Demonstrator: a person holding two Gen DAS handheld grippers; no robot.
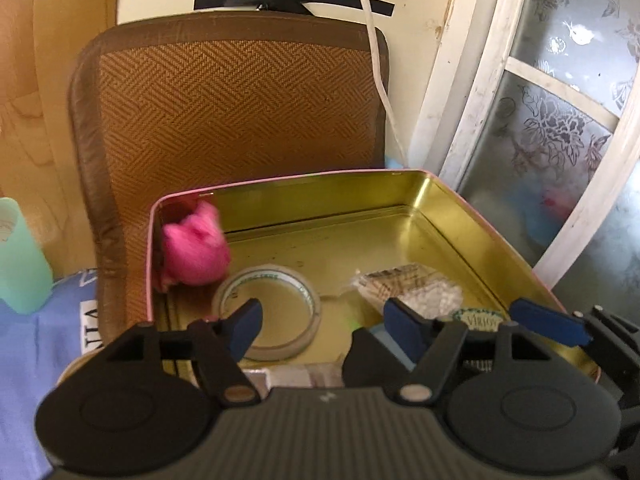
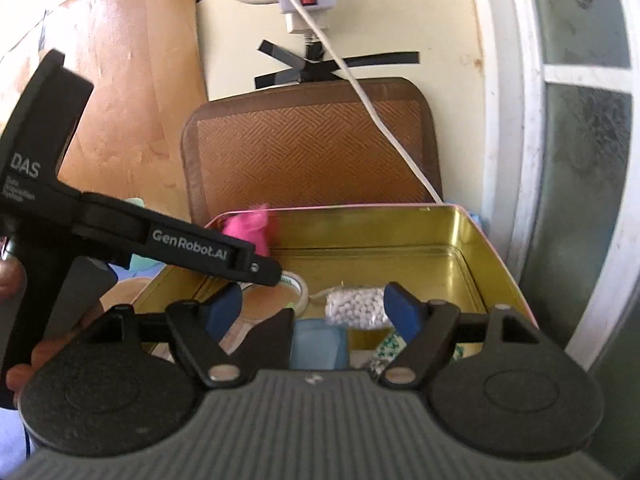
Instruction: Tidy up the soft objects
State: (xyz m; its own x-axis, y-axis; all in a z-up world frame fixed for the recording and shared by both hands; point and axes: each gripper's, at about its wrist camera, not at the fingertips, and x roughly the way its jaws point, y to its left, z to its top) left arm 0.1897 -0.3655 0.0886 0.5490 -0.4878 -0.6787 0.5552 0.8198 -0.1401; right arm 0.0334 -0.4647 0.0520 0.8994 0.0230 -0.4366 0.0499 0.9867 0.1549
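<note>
I see the worktop only at the left of my left tool (image 1: 324, 326), covered by a blue cloth (image 1: 36, 344). On it stand a pale green cup (image 1: 20, 260), a woven brown mat (image 1: 236, 120) propped upright ahead of the tool, and the open gold-lined tin (image 1: 460, 216) right under it.

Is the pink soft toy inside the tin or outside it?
Inside. The pink toy sits in the far left corner of the open tin, behind the tape roll; neither gripper holds it.
</note>
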